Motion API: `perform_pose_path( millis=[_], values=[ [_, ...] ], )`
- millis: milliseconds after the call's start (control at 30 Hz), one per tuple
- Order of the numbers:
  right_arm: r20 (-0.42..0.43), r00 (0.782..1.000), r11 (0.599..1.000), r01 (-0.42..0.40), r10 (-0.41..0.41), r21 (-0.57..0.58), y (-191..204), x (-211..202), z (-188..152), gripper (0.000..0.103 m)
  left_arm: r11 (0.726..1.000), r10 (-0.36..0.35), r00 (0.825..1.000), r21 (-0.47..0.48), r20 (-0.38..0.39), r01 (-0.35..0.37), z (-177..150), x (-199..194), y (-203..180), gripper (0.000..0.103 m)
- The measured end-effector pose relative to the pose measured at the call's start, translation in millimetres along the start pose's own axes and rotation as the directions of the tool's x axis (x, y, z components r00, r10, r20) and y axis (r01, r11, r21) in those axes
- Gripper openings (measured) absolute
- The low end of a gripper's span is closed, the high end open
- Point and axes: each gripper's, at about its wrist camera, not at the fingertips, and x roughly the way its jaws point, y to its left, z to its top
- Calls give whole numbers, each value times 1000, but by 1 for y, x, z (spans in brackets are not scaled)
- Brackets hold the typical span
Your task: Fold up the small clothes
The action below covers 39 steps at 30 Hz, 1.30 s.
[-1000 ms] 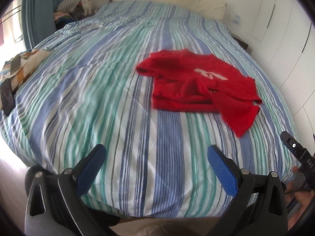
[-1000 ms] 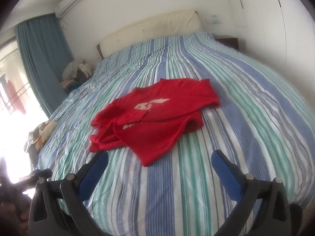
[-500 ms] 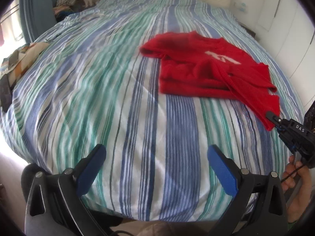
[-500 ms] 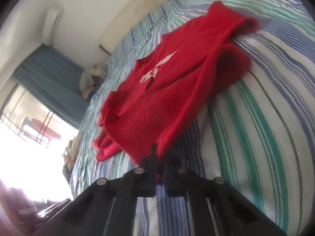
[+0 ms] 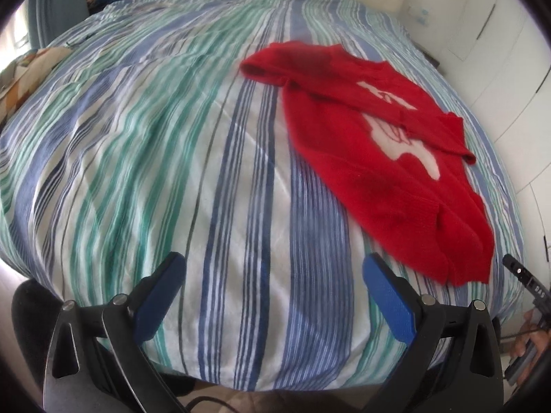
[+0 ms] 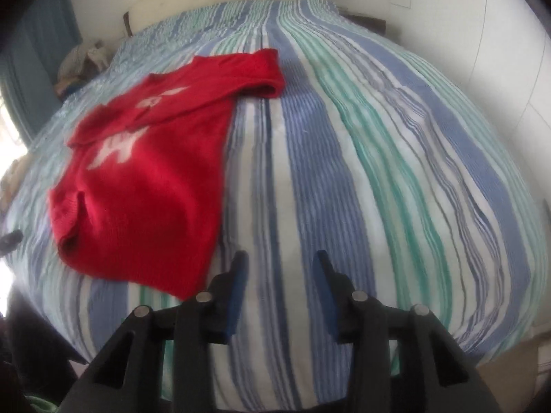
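Red sweater (image 5: 372, 158) now unfolded across striped bed (image 5: 172, 144).

Our left gripper (image 5: 272, 280) and right gripper (image 6: 279, 272) share one build: black angular arms, silver screw heads, blue pads (image 5: 387, 301). At the left view's lower right, white letters mark a black bar.

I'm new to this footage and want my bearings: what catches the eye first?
A red sweater with a white motif lies spread on the striped bedspread, toward its right side in the left wrist view. The left gripper is wide open over bare cover; the right gripper is opening, nothing between its jaws.
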Motion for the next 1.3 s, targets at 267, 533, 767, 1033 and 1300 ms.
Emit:
perform_pose_path(
  millis=[267,533,767,1033,1300],
  values=[
    [-126,828,836,-548,546,19,134,66,34,40,997,56,998,-52,28,-55,-14,-23,23,102],
    [-428,539,485,-842,726,-237,251,26,-51,45,992,24,999,-125,31,-20,-21,-25,68,102],
    [-189,742,729,-669,643,-147,132,-6,-33,46,970,-243,968,7,-59,244,-19,9,9,100],
    [-14,902,901,-429,431,65,-22,7,-15,48,968,-221,971,98,-86,229,-38,23,-35,40],
    [-105,866,872,-490,489,12,11,31,-22,6,977,-141,988,149,-70,150,-31,-3,-22,3]
  ],
)
